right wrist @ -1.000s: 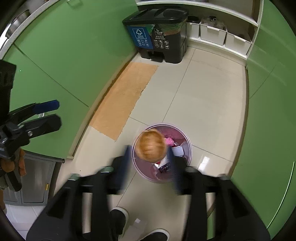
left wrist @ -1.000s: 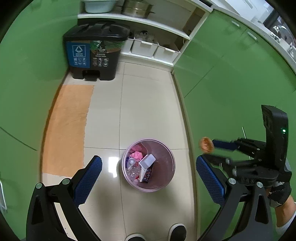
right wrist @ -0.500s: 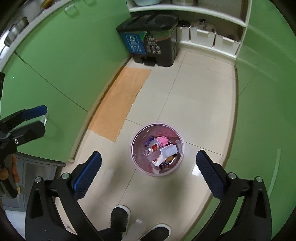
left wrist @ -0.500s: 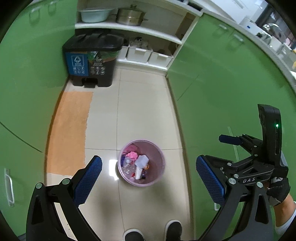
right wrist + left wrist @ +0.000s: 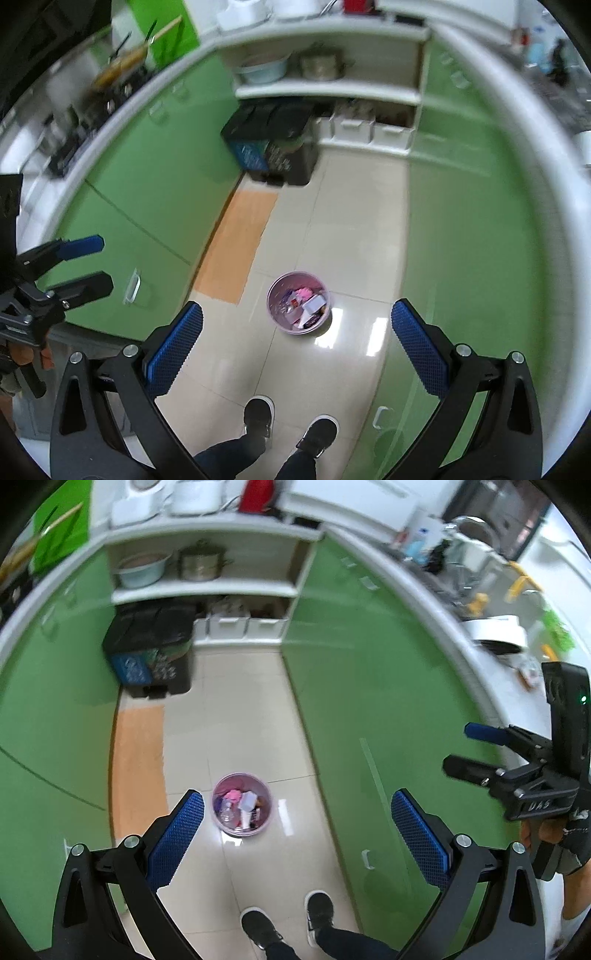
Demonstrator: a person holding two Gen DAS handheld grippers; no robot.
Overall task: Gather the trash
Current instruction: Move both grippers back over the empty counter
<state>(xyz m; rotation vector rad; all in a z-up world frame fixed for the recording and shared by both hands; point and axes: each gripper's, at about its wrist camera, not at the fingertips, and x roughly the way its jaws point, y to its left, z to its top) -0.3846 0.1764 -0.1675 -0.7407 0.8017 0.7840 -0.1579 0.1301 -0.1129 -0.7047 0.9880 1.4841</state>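
Note:
A small pink trash bin (image 5: 242, 804) stands on the tiled floor far below, holding a pink wad, a clear bottle, a white box and other trash. It also shows in the right wrist view (image 5: 299, 307). My left gripper (image 5: 297, 830) is open and empty, high above the bin. My right gripper (image 5: 295, 347) is open and empty too, at about the same height. The right gripper appears at the right edge of the left wrist view (image 5: 465, 747), the left gripper at the left edge of the right wrist view (image 5: 99, 262).
Green cabinets (image 5: 369, 686) line both sides of the narrow kitchen floor. A black pedal bin (image 5: 149, 651) stands at the far end under open shelves with pots. An orange mat (image 5: 136, 760) lies on the left. The countertop (image 5: 491, 627) carries dishes. The person's shoes (image 5: 288, 917) are below.
The right gripper let go of a round orange piece, which dropped into the pink bin. Both grippers then rose well above the floor, bringing the countertops into view.

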